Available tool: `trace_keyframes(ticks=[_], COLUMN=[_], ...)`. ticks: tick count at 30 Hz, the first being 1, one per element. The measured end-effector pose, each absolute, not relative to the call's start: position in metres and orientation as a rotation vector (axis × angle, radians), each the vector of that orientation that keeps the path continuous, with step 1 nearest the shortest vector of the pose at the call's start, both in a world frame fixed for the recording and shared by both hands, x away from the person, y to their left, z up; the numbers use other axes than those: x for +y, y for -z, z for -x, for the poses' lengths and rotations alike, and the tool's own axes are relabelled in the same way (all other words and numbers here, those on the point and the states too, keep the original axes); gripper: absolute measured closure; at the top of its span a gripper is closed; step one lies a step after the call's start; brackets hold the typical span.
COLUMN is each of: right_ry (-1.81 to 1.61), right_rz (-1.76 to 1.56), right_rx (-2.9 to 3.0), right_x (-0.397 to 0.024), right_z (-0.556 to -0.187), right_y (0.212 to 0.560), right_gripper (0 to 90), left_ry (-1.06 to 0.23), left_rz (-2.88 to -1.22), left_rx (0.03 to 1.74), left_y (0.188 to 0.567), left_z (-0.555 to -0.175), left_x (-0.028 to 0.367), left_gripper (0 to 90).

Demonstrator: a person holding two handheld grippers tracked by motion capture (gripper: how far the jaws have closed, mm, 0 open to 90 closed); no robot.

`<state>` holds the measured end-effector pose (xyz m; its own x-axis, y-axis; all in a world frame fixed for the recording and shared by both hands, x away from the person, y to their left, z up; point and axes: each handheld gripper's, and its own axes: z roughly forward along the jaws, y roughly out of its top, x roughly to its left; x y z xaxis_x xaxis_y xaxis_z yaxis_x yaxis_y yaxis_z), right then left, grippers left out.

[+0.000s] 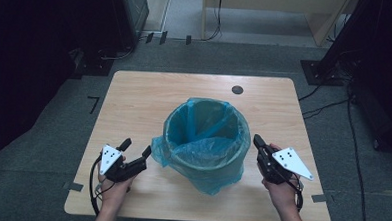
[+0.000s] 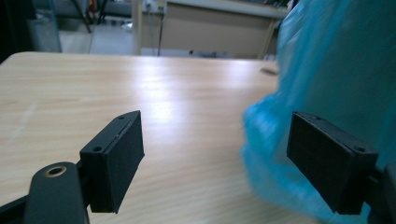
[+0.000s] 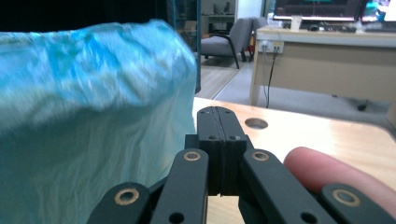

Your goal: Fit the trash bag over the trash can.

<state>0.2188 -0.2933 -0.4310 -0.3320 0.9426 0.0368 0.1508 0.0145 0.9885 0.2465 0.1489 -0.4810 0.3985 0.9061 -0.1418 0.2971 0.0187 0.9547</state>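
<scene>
A round bin lined with a blue plastic bag point(image 1: 205, 136) stands in the middle of the wooden table point(image 1: 134, 103). The bag's edge is folded over the rim and hangs loose down the sides. My left gripper point(image 1: 137, 146) is at the bin's lower left, open, its jaws wide apart over bare table point(image 2: 187, 116). A loose fold of the bag point(image 2: 275, 140) lies just inside its right pad point(image 2: 322, 158), and I cannot tell if they touch. My right gripper point(image 1: 257, 139) is beside the bin's right wall, shut, pads pressed together point(image 3: 217, 112) with nothing between them. The bag point(image 3: 84, 116) rises close on its left.
A round cable hole point(image 1: 237, 90) sits in the table near the far edge, also seen as a hole point(image 3: 256, 123) ahead of the right gripper. Bare table surrounds the bin. Beyond the table are a light wooden desk point(image 1: 268, 8), dark equipment and cables on grey carpet.
</scene>
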Motion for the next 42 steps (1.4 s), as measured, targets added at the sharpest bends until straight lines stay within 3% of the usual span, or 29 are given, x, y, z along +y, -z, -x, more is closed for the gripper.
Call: trace_keyframes(ticks=[3,6,11,13,25,42], right_ry=[-1.403,-1.408,-1.436,-1.473,-1.483,-1.216], right_rz=[-1.083,-0.975,-0.724,-0.629,-0.066,0.349], right_rx=[1.622,1.676,1.763,1.807,2.053,2.445], right_x=[-0.299,-0.304,-0.31,-0.311,-0.267,-0.186], right_z=[-0.217,-0.215,-0.216,-0.219,-0.243,-0.275], right_y=[0.42,0.41,0.391,0.383,0.331,0.314], right_gripper=[90.0,90.0,90.0,90.0,90.0,90.0], left_ry=[-0.678,-0.594,-0.624,-0.609,-0.598,-0.628], left_rz=[-1.549,-1.61,-1.732,-1.758,-1.872,-1.931], left_rx=[1.174,1.232,1.338,1.374,1.482,1.514], left_y=[0.484,0.491,0.505,0.509,0.518,0.519], left_z=[-0.246,-0.247,-0.241,-0.241,-0.248,-0.25], left_x=[0.162,0.177,0.199,0.206,0.211,0.205], left_gripper=[18.0,17.4,8.4,0.0,0.0,0.0])
